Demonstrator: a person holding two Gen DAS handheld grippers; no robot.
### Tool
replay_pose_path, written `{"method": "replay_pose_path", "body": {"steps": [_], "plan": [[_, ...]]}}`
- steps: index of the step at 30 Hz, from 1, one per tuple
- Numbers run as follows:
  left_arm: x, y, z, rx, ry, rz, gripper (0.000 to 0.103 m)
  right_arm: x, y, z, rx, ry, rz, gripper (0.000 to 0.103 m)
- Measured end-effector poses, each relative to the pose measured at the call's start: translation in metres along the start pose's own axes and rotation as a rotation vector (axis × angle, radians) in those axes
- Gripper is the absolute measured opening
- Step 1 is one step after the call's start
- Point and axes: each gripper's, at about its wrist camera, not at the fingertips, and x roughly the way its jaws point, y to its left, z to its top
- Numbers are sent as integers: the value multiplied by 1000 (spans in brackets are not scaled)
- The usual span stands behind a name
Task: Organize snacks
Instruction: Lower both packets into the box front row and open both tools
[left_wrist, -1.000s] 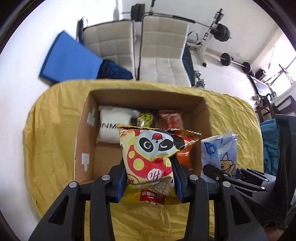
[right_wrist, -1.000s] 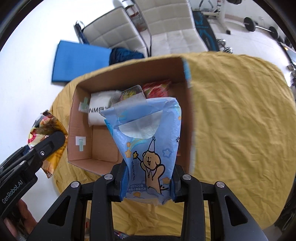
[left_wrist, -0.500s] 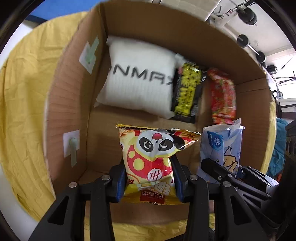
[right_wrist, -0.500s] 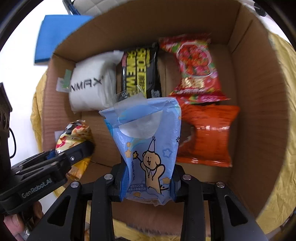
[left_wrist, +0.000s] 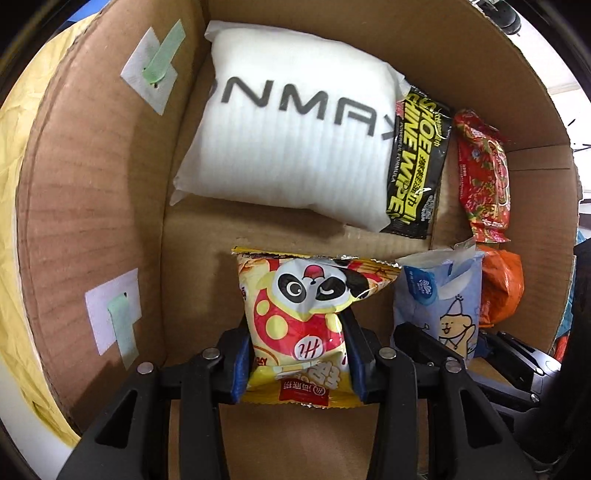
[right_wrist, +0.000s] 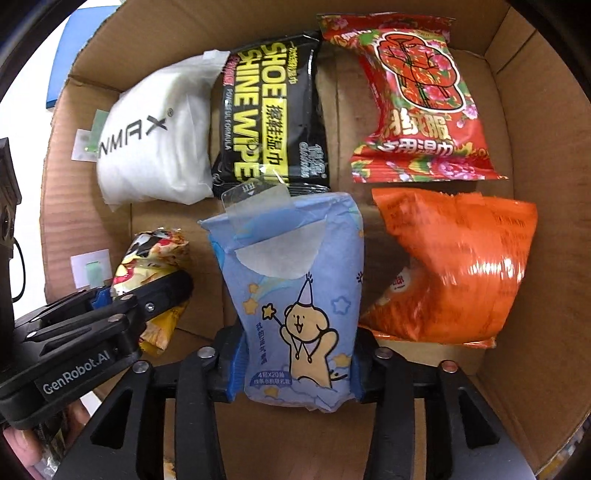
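My left gripper (left_wrist: 297, 360) is shut on a yellow panda snack bag (left_wrist: 303, 314), held low inside the cardboard box (left_wrist: 92, 206). My right gripper (right_wrist: 295, 365) is shut on a blue tissue pack with a cartoon dog (right_wrist: 295, 295), also down in the box, just right of the panda bag (right_wrist: 151, 258). The left gripper (right_wrist: 110, 314) shows at the lower left of the right wrist view. Both packs hang near the box floor; whether they touch it is unclear.
Along the box's far wall lie a white pack (left_wrist: 291, 122), a black shoe-wipes pack (right_wrist: 269, 122) and a red flowered pack (right_wrist: 417, 99). An orange bag (right_wrist: 454, 266) lies right of the blue pack. Yellow cloth (left_wrist: 14, 129) shows outside the left wall.
Both grippers have gone from above the box down into it, each still holding its pack. The box contents now fill both views.
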Motion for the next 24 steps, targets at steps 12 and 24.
{"method": "replay_pose_path", "body": {"steps": [12,24], "plan": [[-6,-8,-16,1,-27,36,42,-5,2,6,-22,-13,-50,61],[-23,-18,-26,15,-79,77,62,-32,-5,-2,-45,-51,-70,70]]}}
